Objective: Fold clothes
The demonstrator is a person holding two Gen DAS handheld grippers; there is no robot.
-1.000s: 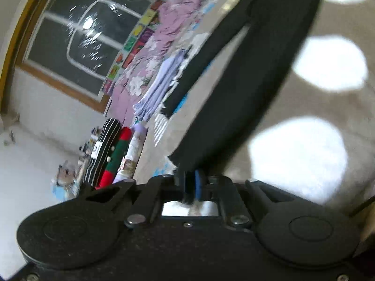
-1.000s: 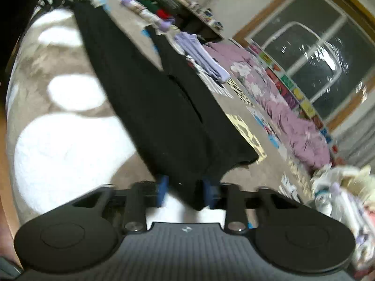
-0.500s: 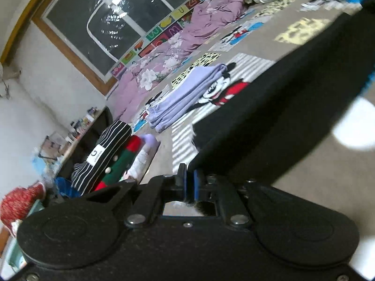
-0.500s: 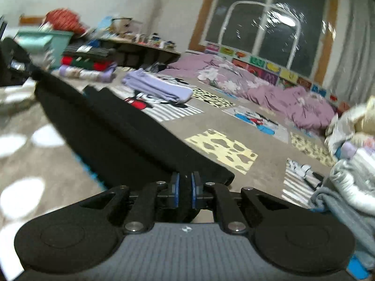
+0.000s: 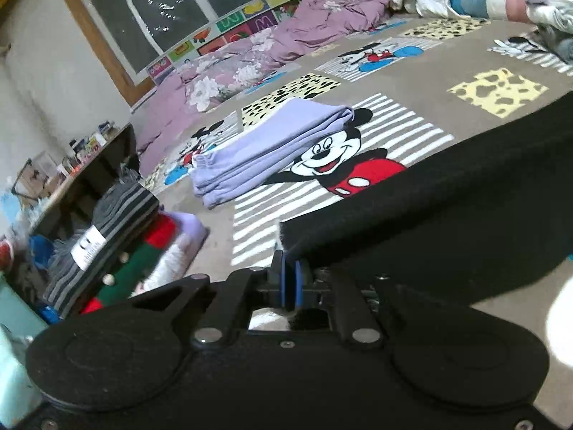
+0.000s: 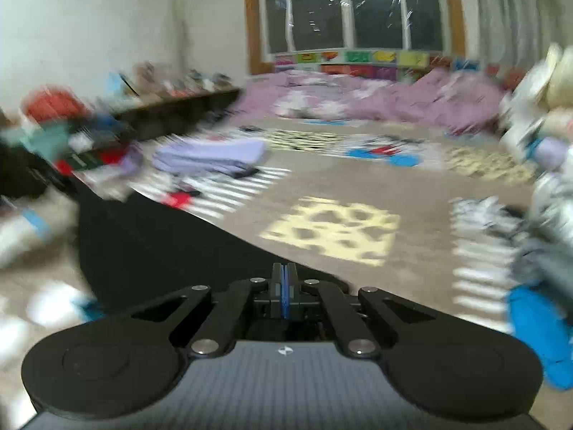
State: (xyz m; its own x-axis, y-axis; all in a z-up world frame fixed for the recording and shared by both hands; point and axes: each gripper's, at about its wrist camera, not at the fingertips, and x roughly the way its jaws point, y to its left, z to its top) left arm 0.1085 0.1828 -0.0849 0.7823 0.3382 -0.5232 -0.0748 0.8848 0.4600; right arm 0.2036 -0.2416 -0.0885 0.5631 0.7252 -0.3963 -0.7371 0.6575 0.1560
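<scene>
A long black garment [image 5: 447,208] is stretched low over the patterned carpet. My left gripper [image 5: 290,268] is shut on its near end, with cloth pinched between the blue pads. In the blurred right wrist view the black garment [image 6: 150,236] runs from the left toward my right gripper [image 6: 285,279], whose pads are pressed together; cloth between them does not show clearly.
A folded lavender garment [image 5: 272,147] lies on the Mickey Mouse carpet [image 5: 394,71]. A stack of folded striped, red and green clothes [image 5: 118,251] sits at the left by a low shelf [image 5: 89,165]. A purple floral quilt [image 5: 286,46] lies under the window. Piled laundry [image 6: 551,193] is at the right.
Both grippers have swung from looking down at the hanging garment to looking level across the room. The black garment has come down low over the carpet. The right view is blurred by motion.
</scene>
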